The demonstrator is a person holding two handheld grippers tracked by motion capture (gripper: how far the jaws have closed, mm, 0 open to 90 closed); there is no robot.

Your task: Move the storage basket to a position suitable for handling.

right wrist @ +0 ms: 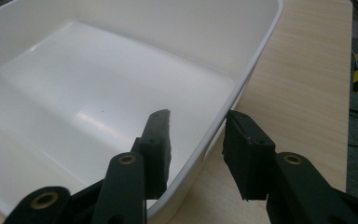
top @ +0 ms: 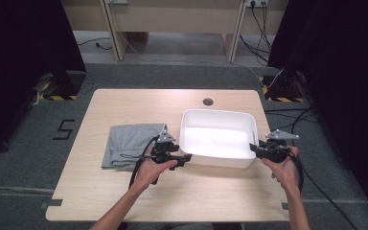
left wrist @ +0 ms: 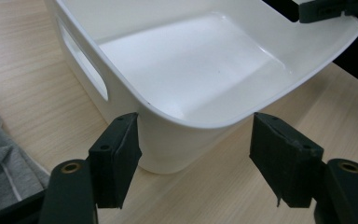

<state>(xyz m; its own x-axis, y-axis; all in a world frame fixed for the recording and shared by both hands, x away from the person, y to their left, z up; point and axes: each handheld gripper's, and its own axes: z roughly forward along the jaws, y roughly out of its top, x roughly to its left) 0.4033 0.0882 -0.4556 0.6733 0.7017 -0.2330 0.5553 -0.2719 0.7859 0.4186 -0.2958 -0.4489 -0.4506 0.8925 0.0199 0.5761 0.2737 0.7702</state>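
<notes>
a white plastic bin [top: 244,121] sits on the right half of a light wooden table [top: 124,196], its inside bare. just left of it lies a folded grey garment [top: 127,143], with a pale drawstring. the left gripper [top: 186,158] is at the bin's near left corner; in the left gripper view its jaws stand wide apart on either side of that rounded corner, gripping nothing, with the bin's slot handle [left wrist: 81,65] up to the left. the right gripper [top: 254,147] is at the bin's near right corner; in the right gripper view its jaws are parted and straddle the rim [right wrist: 256,51], one inside the bin, one outside, not clamped on it.
</notes>
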